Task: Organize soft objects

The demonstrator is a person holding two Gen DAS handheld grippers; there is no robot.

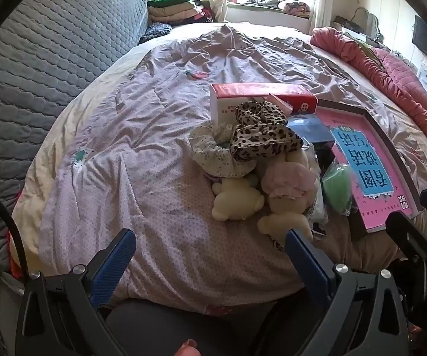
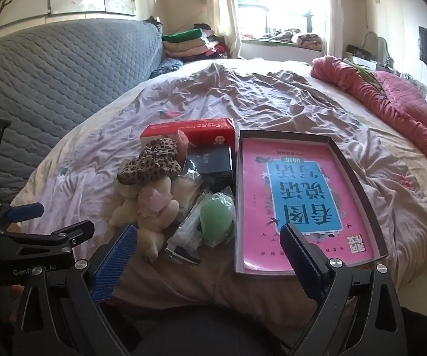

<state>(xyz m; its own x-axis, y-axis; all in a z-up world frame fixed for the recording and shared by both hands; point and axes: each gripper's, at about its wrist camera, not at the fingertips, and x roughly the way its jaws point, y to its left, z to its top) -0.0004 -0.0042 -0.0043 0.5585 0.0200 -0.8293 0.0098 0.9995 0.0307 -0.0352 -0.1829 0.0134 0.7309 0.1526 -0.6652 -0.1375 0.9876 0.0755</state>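
Both hand-held grippers, left (image 1: 210,238) and right (image 2: 209,234), are spread wide and hold nothing. The soft toys (image 2: 151,207) lie in a pile on the bed (image 1: 154,118), beside the box (image 2: 358,172).

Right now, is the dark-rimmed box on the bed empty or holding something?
Holding something. The open box has no lid on, and a pink book with a blue title panel lies flat inside, covering its floor.

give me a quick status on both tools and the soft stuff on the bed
Left tool open, empty. Right tool open, empty. Plush toys and leopard scrunchie piled, untouched. Red box, book tray crowd pile.
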